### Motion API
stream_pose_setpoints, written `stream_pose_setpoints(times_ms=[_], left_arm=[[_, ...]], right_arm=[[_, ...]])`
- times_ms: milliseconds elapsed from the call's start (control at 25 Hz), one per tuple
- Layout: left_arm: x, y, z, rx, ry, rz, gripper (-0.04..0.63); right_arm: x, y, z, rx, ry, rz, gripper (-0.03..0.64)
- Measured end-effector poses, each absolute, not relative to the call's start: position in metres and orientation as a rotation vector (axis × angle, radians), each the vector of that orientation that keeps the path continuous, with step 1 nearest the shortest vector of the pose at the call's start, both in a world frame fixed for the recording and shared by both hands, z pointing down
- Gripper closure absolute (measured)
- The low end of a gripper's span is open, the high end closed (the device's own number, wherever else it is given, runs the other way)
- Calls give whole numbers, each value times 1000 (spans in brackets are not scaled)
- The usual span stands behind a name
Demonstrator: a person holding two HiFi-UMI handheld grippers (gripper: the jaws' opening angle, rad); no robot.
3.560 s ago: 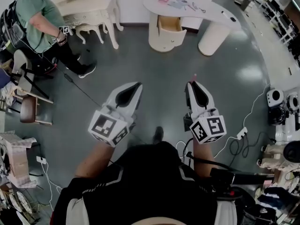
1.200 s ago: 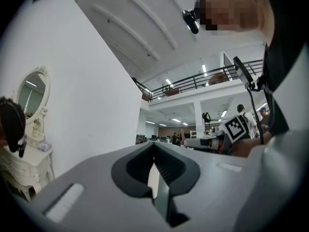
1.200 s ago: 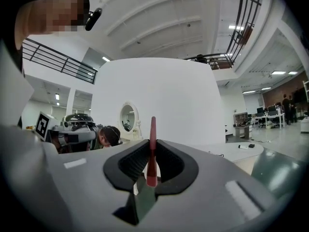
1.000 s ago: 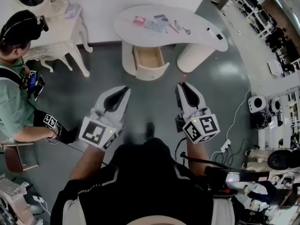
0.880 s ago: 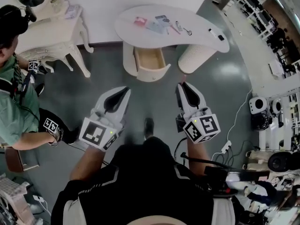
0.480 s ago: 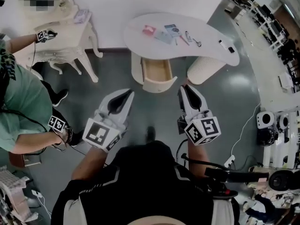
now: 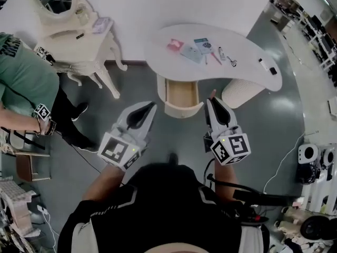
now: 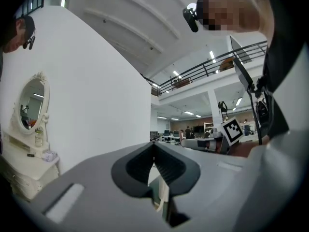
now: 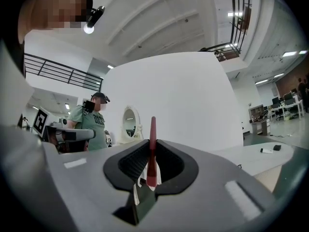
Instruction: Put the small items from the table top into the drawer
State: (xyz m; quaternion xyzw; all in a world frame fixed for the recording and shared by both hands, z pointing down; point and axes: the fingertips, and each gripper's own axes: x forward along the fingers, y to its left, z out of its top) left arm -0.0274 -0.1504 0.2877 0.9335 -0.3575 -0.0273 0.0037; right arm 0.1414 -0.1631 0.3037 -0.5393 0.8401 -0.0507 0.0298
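Both my grippers are held level above the grey floor (image 7: pixel 274 115), just short of the white table (image 7: pixel 247 44) and pointing at it. The left gripper (image 8: pixel 154 146) is pinched closed, tips touching, with nothing in it. The right gripper (image 9: pixel 152 144) is clamped on a thin red stick (image 9: pixel 152 134) that stands upright between the pads and pokes out past the tips. The drawer (image 7: pixel 182 108) is pulled open under the table's front edge, towards its left end, and from the head view it sits between my two grippers and a bit beyond them. The small stuff is all on the table top: a pink packet (image 7: pixel 175 45) and a couple of blue cards (image 7: pixel 201 43) near the middle, some keys (image 7: pixel 231 62) just right of those, and a little black thing (image 7: pixel 272 70) out by the right end; I can't tell what that one is. Left of the table there's a cream dresser (image 7: pixel 79 36) with a mirror against the wall, and a person in a green shirt (image 7: pixel 23 80) further left again.
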Motion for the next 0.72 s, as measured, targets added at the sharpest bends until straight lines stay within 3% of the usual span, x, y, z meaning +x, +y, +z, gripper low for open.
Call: stream_pose_setpoints(times_ms=[400,720], left_arm=[[23,-207,298,2874,-1214,-57,595],[24,-240,299,2837,-1254,-58,595]], right_arm=[[188,-213,318,-1580,2645,-208,569],[189,-244,317,-1547,2664,-201,569]])
